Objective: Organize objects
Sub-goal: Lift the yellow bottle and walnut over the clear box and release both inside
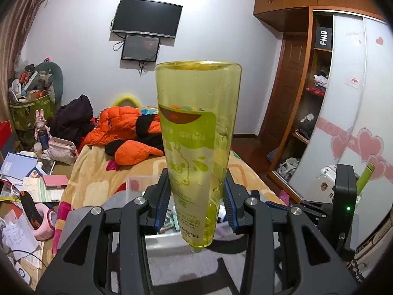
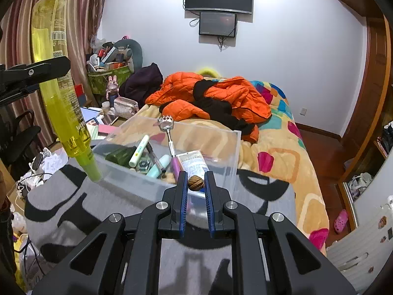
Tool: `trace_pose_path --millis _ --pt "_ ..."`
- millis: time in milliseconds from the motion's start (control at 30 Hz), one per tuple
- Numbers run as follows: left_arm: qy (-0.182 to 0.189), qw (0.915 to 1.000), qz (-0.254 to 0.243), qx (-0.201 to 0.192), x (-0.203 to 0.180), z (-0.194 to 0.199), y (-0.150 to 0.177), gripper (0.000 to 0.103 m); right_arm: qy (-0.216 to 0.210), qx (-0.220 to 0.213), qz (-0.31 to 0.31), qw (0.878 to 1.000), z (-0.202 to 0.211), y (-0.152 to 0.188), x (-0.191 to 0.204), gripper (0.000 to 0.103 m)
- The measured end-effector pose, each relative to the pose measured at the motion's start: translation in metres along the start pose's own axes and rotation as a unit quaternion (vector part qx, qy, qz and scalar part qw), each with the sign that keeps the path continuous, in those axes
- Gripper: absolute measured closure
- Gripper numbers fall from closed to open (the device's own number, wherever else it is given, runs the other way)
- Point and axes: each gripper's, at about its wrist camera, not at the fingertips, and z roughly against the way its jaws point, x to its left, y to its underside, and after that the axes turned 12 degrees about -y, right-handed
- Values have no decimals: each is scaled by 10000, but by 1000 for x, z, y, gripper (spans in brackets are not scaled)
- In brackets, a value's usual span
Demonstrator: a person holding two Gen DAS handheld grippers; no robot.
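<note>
My left gripper (image 1: pixel 197 194) is shut on a tall yellow-green bottle (image 1: pixel 196 132), held upside down with its cap pointing down. The right wrist view shows the same bottle (image 2: pixel 59 83) at the left, tilted, its cap just above the near left corner of a clear plastic box (image 2: pixel 221 142). My right gripper (image 2: pixel 196 183) is shut on a small brown walnut (image 2: pixel 196 182), held over the near wall of the box. Inside the box lie a back scratcher (image 2: pixel 169 137), tubes and other small items.
The box stands on a grey and black blanket (image 2: pixel 73 209) at the foot of a bed with an orange jacket (image 2: pixel 221 98). A cluttered desk (image 1: pixel 27 184) lies to the left. A wardrobe (image 1: pixel 319 93) stands on the right.
</note>
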Motion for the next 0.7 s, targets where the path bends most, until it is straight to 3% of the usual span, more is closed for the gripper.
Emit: trace_pose_path --millis 367,700 --pt "-309 9990 184 270 10 -51 -8 64 -66 22 -44 10000 -26 -18 -14 91" --pt "-93 9960 388 804 18 -102 -1 64 -257 202 -170 9993 -62 -27 -21 91"
